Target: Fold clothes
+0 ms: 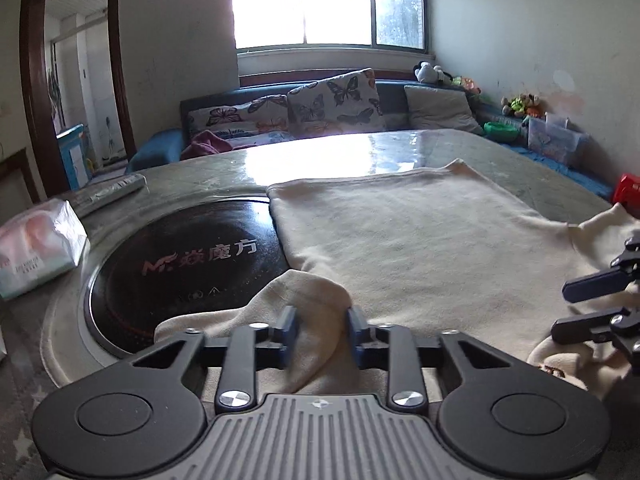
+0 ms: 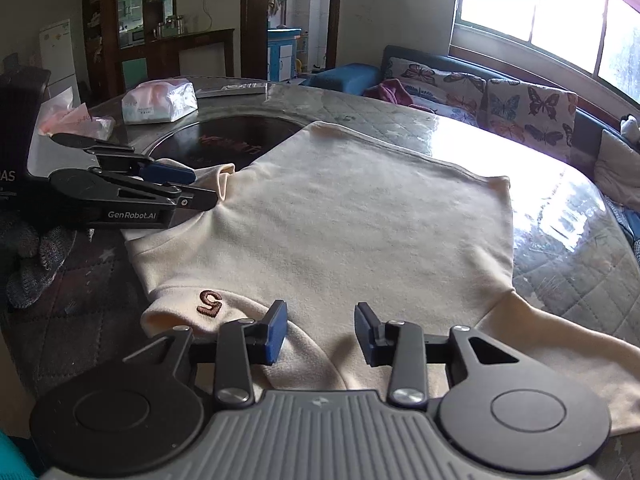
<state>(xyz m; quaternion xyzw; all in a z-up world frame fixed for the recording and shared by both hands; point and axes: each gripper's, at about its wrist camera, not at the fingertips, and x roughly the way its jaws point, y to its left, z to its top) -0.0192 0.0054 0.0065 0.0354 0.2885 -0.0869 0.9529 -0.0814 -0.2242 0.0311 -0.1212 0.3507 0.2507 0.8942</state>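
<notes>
A cream sweater (image 1: 420,240) lies spread flat on the round table, also in the right wrist view (image 2: 360,220). Its collar bears a brown "5" (image 2: 210,303). My left gripper (image 1: 322,334) is open, its jaws on either side of a raised fold of the left sleeve (image 1: 304,300); it also shows in the right wrist view (image 2: 200,188) at the sleeve. My right gripper (image 2: 321,332) is open just above the sweater near the collar, with cloth between the jaws; it shows at the right edge of the left wrist view (image 1: 576,308).
A black induction hob (image 1: 180,268) is set in the table (image 1: 340,152), partly under the sweater. A tissue pack (image 1: 36,248) and a remote (image 1: 112,192) lie at the left. A sofa with butterfly cushions (image 1: 332,100) stands behind. A pink bag (image 2: 76,120) lies at far left.
</notes>
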